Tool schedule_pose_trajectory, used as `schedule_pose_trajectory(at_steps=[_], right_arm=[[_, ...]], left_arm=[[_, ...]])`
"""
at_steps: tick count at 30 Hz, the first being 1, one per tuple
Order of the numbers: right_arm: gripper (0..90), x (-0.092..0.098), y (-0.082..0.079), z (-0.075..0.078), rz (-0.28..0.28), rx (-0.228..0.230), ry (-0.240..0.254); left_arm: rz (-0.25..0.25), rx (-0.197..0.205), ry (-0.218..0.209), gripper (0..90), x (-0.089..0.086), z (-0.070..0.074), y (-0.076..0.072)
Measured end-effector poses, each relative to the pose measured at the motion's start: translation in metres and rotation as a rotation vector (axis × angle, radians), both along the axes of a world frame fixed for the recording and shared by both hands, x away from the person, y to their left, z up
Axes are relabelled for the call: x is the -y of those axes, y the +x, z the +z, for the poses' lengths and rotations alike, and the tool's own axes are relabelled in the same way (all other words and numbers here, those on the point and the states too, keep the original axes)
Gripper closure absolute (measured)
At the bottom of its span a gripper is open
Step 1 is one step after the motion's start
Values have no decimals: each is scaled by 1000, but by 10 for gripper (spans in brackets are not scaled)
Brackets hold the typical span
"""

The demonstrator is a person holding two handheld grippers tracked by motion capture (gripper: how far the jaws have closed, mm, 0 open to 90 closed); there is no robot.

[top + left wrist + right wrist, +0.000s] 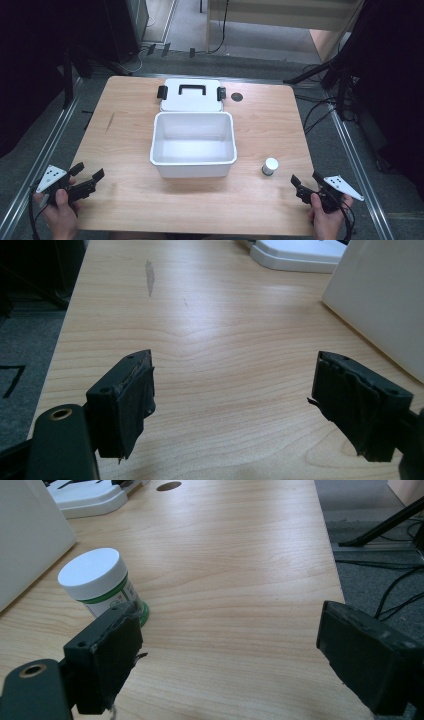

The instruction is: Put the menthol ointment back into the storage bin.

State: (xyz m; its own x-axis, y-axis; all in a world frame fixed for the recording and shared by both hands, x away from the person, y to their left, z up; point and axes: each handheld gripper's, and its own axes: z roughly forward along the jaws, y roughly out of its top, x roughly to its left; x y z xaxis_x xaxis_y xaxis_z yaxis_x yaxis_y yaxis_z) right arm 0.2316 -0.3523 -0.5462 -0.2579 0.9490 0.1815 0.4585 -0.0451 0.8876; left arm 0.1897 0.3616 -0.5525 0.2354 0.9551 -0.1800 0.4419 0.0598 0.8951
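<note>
A wooden table (125, 125) stands on grey floor, with dark stands around. On it sit a white bin (193, 144) and its lid (192, 95). The jar (270, 166) stands upright just beyond the right gripper (304, 181), beside one finger (107, 660), not between them. Both the right and the left gripper (87, 176) have their jaws apart, holding nothing.

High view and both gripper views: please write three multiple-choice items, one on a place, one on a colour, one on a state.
1. Where does the small jar stand?
A. inside the box
B. on the table, right of the box
C. on the lid

2. What colour is the jar's cap?
A. white
B. red
C. black

3. How is the white box?
A. shut
B. tipped over
C. open, its lid lying behind it

Answers: B, the jar stands on bare wood near the right tongs; A, the cap looks white from above; C, the inside shows empty.
</note>
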Motion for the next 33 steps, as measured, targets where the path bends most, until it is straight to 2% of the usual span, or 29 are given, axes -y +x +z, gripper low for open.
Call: schedule_pose_trajectory(at_steps=[4, 9, 11, 13, 20, 21, 23, 29, 33], right_arm=[[113, -1, -2, 0, 13, 17, 5], [113, -2, -2, 0, 26, 9, -12], [111, -3, -2, 0, 29, 13, -29], [112, -4, -1, 1, 8, 3, -47], [112, -8, -1, 1, 11, 7, -90], [115, -10, 0, 1, -7, -4, -128], [116, -14, 1, 1, -11, -14, -154], [116, -27, 4, 9, 33, -28, -188], [116, -33, 6, 16, 75, -67, -216]], left_arm=[[-22, 9, 9, 180, 2, 0, -1], [-23, 7, 3, 171, 1, 0, -1], [-24, 5, 4, 171, 1, 0, 0], [-23, 6, 3, 171, 1, 0, 0], [-28, 3, -1, 171, 1, 0, 0], [-30, 2, -2, 172, 1, 0, 0], [-31, 0, -4, 172, 1, 0, 0], [-35, -2, -3, 172, 1, 0, 0], [-38, 1, -6, 172, 1, 0, 0]])
